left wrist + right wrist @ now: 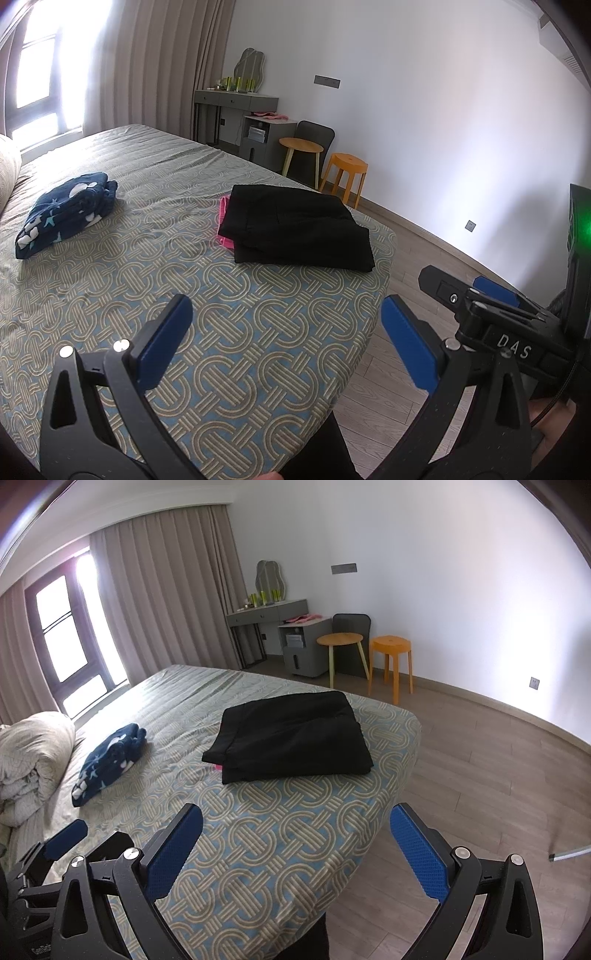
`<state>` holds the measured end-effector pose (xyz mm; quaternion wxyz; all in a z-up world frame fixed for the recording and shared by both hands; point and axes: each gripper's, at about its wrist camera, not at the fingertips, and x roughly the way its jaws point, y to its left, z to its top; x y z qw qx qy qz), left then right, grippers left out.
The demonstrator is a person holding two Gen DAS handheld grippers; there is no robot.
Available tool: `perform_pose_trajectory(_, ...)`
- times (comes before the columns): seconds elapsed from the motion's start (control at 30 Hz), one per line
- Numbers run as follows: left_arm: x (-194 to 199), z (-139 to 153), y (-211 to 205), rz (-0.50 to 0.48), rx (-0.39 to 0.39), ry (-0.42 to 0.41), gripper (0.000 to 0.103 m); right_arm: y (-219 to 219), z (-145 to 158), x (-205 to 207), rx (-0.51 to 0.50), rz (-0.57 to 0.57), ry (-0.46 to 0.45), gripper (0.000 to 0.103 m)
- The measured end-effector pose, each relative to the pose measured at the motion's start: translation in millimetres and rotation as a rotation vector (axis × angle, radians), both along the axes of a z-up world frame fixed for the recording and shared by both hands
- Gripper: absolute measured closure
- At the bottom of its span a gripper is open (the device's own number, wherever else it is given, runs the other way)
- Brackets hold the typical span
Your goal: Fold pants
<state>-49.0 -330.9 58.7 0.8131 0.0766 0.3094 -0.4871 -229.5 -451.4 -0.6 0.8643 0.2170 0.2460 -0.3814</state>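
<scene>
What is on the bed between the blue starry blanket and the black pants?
Only bare patterned bedspread lies between the starry blanket and the black pants, as the right wrist view shows. Something pink peeks out beside the pants.

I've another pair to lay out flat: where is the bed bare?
Bare bedspread lies between the grippers and the black pants, and between those and the navy garment. Crowded: the pants' far corner, the duvet end.

— Any writing you can make out from here?
— Two bits, both on the tools. White letters "DAS" on the black body of the right gripper (476, 295), at the right side of the left camera's view.
— And the other?
— "GenRob", cut off by the frame edge, low on the left gripper (59, 840).
</scene>
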Motion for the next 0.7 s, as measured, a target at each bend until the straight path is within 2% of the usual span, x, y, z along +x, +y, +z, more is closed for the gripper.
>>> perform_pose_trajectory(0.33, 2.6, -2.4, -0.4, -0.003, -0.015, 0.03, 0.001, 1.7, -0.4, -2.8, 0.007, -0.006, -0.001, 0.0)
perform_pose_trajectory(0.7, 3.0, -4.0, -0.6, 0.001, -0.006, 0.024, 0.001, 3.1, -1.4, -0.9, 0.011, -0.008, 0.005, 0.0)
